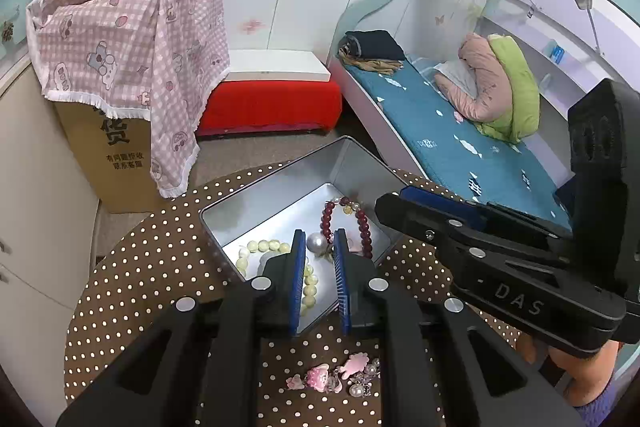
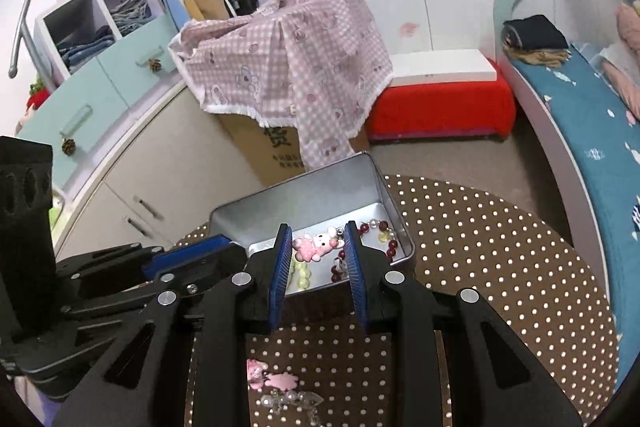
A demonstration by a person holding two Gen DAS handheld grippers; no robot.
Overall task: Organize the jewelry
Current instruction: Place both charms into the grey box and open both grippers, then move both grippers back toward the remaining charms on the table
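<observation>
An open silver tin stands on the dotted round table. It holds a dark red bead bracelet and a pale yellow bead bracelet. My left gripper is over the tin, shut on a large white pearl piece. My right gripper is over the tin's near edge with a pink bear charm between its fingers; the gap looks wider than the charm. Pink charms and pearl pieces lie on the table below the grippers.
The table wears a brown polka-dot cloth. Behind it stand a cardboard box under a pink checked cloth, a red stool with a white box, a bed with a blue sheet, and cabinets at left.
</observation>
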